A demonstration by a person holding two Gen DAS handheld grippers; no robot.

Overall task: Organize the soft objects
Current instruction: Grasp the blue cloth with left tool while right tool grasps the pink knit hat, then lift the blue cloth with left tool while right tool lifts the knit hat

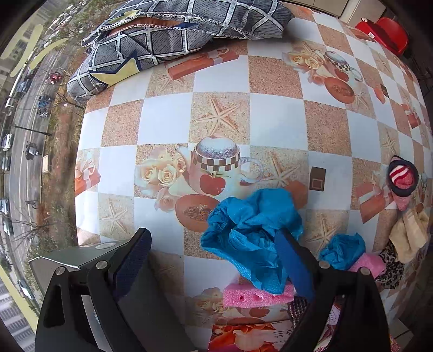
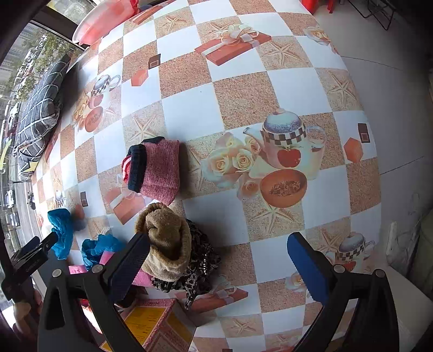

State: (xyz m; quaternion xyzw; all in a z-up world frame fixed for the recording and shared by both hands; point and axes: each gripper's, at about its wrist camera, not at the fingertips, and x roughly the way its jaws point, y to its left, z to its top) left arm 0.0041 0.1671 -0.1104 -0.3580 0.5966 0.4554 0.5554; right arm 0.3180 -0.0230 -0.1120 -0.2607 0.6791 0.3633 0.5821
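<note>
In the left wrist view my left gripper points down at the table and stands open. A crumpled blue cloth lies under it, its right edge behind the right finger; the pads do not press it. A pink sponge lies just below the cloth, and a second blue cloth lies to the right. My right gripper is open over bare tablecloth. A tan knit sock lies by its left finger on a leopard-print cloth. A pink knit roll with a dark cuff lies beyond.
A grey checked pillow lies at the table's far edge by the window. A printed box sits at the near edge. A pink basin stands at the far corner. A red chair stands beyond the table.
</note>
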